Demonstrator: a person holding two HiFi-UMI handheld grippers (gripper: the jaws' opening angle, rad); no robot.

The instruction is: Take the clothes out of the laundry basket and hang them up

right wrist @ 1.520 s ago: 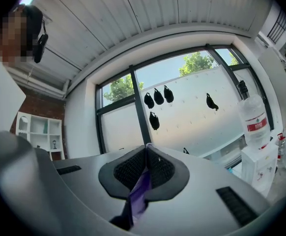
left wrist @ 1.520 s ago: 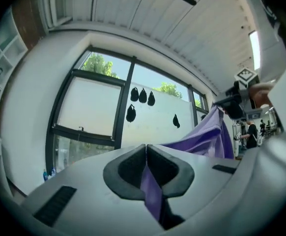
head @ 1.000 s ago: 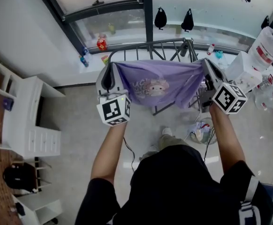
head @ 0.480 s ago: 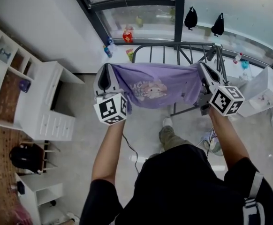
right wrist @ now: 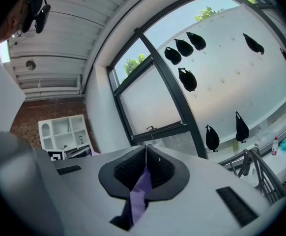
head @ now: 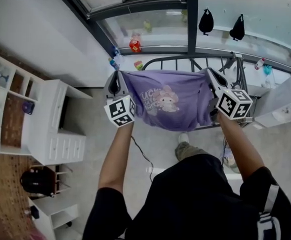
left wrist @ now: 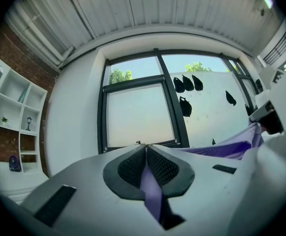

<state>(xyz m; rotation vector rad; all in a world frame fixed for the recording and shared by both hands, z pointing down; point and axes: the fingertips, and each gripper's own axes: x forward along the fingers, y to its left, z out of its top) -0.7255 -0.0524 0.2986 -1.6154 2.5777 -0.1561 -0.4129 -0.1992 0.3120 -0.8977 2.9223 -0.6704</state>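
A purple T-shirt (head: 168, 101) with a cartoon print hangs stretched between my two grippers, in front of a dark metal drying rack (head: 225, 66) by the window. My left gripper (head: 117, 77) is shut on the shirt's left top edge; purple cloth (left wrist: 150, 188) shows pinched between its pads. My right gripper (head: 207, 75) is shut on the right top edge, with a purple strip (right wrist: 140, 191) caught in its jaws. The shirt's lower hem sags free below. No laundry basket shows in any view.
A white desk with drawers (head: 55, 129) and white shelves (head: 3, 91) stand at the left. Bottles (head: 134, 45) sit on the window ledge. Black bags (head: 205, 21) hang on the far wall outside. A white box (head: 280, 106) stands at the right.
Both grippers carried the stretched shirt toward the rack and a little lower. The view shifted, so the desk and shelves now show more at the left.
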